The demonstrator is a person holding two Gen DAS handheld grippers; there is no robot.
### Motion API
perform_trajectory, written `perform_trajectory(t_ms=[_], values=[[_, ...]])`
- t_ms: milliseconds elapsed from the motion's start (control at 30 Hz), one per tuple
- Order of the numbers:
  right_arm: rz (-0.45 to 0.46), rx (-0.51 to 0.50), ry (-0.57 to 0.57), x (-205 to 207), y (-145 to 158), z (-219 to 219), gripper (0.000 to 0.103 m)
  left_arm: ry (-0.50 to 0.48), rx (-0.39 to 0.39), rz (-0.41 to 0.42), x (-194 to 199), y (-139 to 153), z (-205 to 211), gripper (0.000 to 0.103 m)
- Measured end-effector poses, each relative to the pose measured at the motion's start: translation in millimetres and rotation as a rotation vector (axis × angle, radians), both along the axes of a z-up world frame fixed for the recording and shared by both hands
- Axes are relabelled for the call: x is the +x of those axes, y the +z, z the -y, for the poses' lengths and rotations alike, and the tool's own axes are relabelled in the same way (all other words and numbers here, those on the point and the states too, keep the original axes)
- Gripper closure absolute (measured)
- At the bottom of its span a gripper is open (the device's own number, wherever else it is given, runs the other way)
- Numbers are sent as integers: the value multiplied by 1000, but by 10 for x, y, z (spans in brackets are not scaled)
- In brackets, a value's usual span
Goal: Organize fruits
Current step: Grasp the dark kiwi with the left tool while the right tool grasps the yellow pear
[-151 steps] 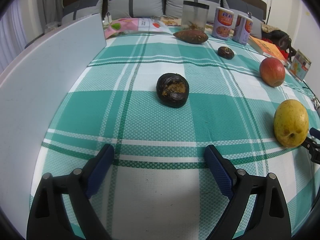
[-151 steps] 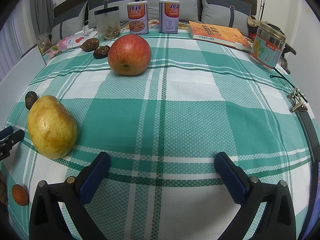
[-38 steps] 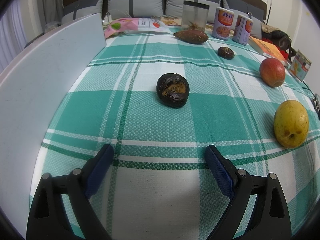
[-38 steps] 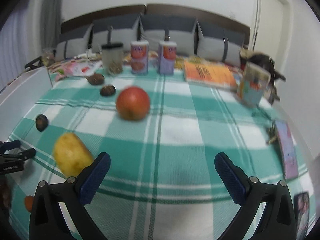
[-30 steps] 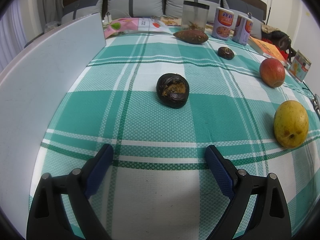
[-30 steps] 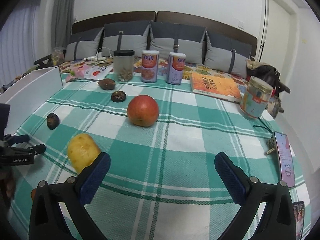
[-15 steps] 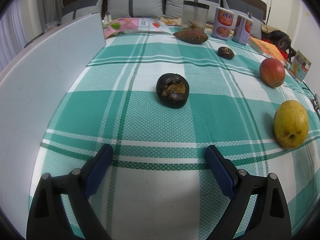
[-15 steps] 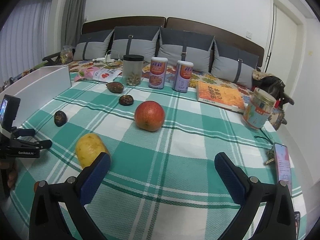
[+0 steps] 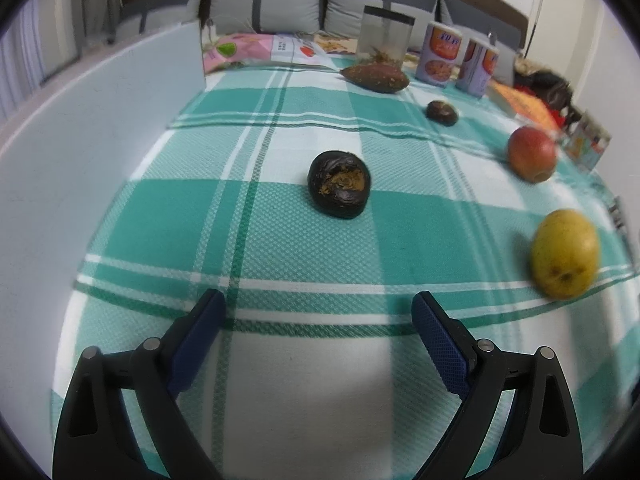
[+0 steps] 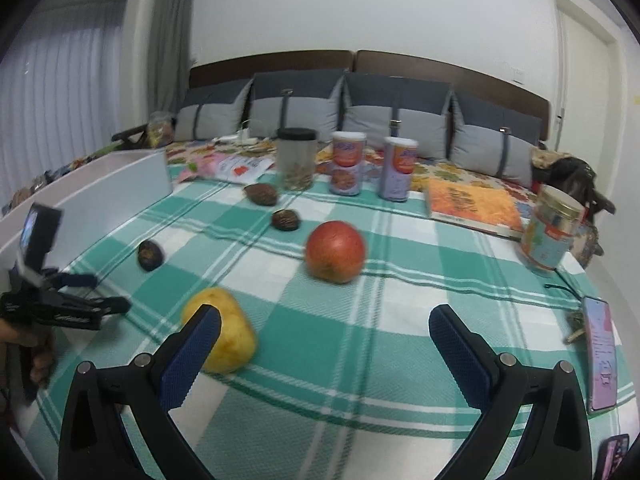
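On the green checked cloth lie a dark wrinkled fruit (image 9: 339, 189), a smaller dark fruit (image 9: 441, 112), a brown oval fruit (image 9: 375, 77), a red apple (image 9: 532, 154) and a yellow pear (image 9: 565, 253). My left gripper (image 9: 318, 330) is open and empty, low over the cloth in front of the dark wrinkled fruit. My right gripper (image 10: 325, 334) is open and empty, held high above the cloth. In the right wrist view the pear (image 10: 224, 330) sits behind its left finger, the apple (image 10: 336, 251) is ahead, and the left gripper (image 10: 94, 292) shows at the far left.
A white box wall (image 9: 100, 128) runs along the left side. A glass jar (image 10: 297, 164), two cans (image 10: 347, 168) (image 10: 398, 169), an orange book (image 10: 472, 208) and a lidded jar (image 10: 550, 238) stand at the back and right. A phone (image 10: 600, 360) and keys lie at the right edge.
My right gripper has risen and pulled back, so more of the room shows and the fruits look farther away. My left gripper has barely moved. Both stay open.
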State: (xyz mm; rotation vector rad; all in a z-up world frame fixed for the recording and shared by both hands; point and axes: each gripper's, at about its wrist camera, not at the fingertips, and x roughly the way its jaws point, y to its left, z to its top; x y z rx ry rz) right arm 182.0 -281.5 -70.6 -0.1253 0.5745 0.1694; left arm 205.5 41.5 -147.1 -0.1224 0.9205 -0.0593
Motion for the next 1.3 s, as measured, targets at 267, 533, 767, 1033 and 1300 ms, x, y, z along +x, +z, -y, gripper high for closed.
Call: perform_trajectory(t_ms=[267,533,767,1033,1300], values=[[-128,93,-106,122,-104,310,0,-114,-69,45,-72,418,-4,8],[-287,175,170,154,-56,-106,0,-194,58,-88,804,191,151,10],[-335,113,241,136,-87,-347,0,-253,5,-71,866,68,175,66],[-565,-154,355,750,-497,-1056,46,-173,-57,-70,471,368,51,66],[-552,72,380,665,168,-1277,51,-31,-208,35,-409,1593,-1046,66]])
